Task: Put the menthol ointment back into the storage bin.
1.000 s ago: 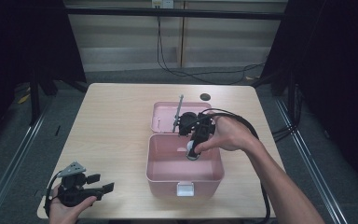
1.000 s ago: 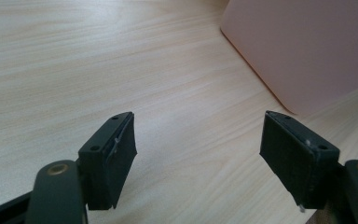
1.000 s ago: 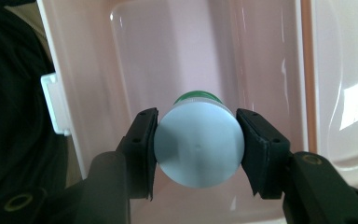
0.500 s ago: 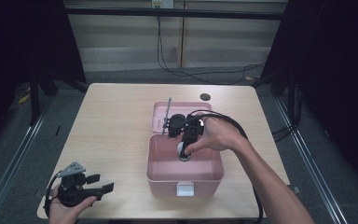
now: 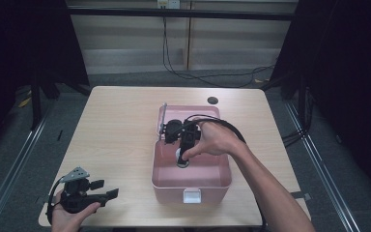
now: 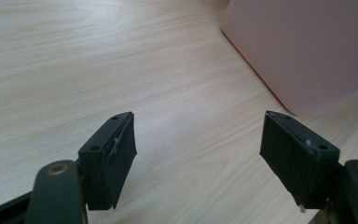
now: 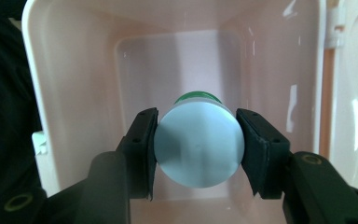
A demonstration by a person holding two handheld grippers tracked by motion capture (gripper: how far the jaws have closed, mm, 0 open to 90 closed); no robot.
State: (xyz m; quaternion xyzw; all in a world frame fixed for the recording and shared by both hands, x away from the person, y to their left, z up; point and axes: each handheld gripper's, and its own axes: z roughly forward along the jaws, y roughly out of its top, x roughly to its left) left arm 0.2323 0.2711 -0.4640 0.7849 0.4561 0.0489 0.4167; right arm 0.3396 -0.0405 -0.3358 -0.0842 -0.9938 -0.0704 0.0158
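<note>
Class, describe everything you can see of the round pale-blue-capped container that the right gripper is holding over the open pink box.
The round container shows a flat, smooth, pale blue circular cap facing the camera, plastic by its look, with a green rim or body edge peeking out behind it. The rest of its body is hidden. The right gripper clamps it from both sides, a black pad pressed on each flank. It hangs inside the open pink plastic box, above the box's floor; whether it touches the floor cannot be told.

- The bottle [image 7: 199,143] is mostly hidden behind its own pale blue cap, with just a sliver of green peeking out. No clue about a label.
- The pink box [image 6: 303,46] is cut off by the left gripper view's top and right edges.
- Whether the bottle touches the box floor, can't tell.
</note>
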